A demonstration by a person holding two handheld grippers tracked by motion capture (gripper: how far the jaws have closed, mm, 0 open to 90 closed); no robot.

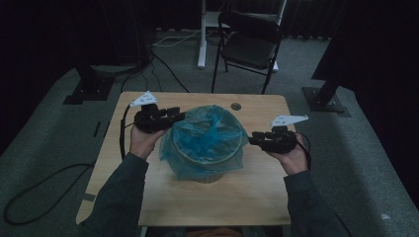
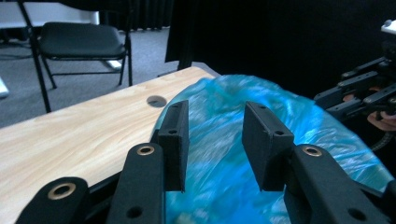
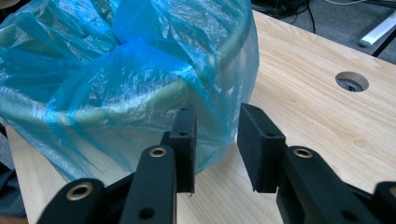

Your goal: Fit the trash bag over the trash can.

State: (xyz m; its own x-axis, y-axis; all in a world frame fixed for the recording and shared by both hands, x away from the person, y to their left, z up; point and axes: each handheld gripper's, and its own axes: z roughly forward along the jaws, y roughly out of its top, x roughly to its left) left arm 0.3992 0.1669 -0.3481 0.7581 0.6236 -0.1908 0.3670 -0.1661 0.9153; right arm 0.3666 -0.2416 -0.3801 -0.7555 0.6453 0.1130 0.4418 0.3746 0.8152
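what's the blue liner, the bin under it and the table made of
Liner: thin translucent blue plastic film, glossy, crinkled and creased. Bin: pale rigid wall and rim showing through, probably plastic, hard to confirm. Table: light wood-grain top, smooth and matte, likely laminate.

Left gripper, jaws apart, hovers over the blue bag.

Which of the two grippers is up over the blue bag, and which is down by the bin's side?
The left gripper hangs over the blue plastic bag; the right gripper sits lower beside the round bin.
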